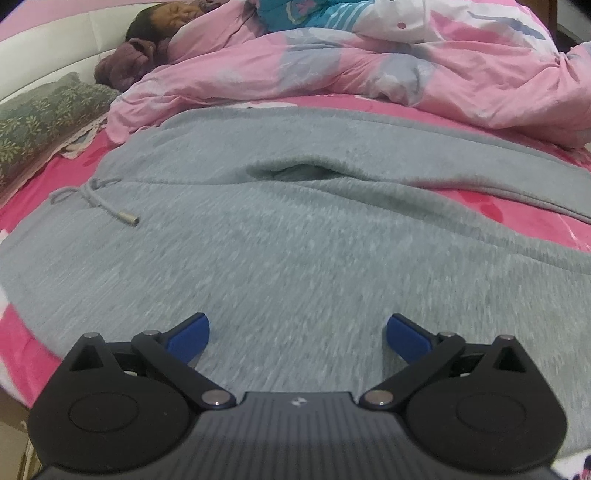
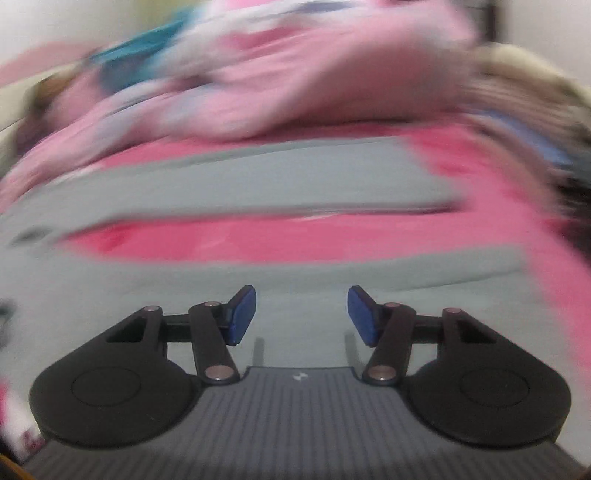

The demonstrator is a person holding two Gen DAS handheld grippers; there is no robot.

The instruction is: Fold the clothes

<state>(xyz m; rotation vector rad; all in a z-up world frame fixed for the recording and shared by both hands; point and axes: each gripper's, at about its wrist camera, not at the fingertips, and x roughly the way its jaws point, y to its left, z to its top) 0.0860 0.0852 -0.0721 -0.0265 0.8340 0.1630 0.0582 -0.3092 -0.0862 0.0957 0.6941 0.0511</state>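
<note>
Grey sweatpants (image 1: 280, 236) lie spread flat across a pink bed sheet (image 1: 517, 218), waistband to the left with a knotted drawstring (image 1: 92, 199) ending in a metal tip. My left gripper (image 1: 297, 334) hovers open just above the waist area, nothing between its blue pads. In the right wrist view, which is motion-blurred, the two grey legs (image 2: 258, 177) stretch sideways with a strip of pink sheet (image 2: 258, 236) between them. My right gripper (image 2: 301, 314) is over the nearer leg, jaws partly apart, with no cloth between the pads.
A person (image 1: 166, 22) lies at the head of the bed under a pink patterned duvet (image 1: 369, 70), just beyond the pants. A green floral pillow (image 1: 40, 118) sits at the left against a white headboard (image 1: 55, 37). More bedding heaps at the far right (image 2: 517, 85).
</note>
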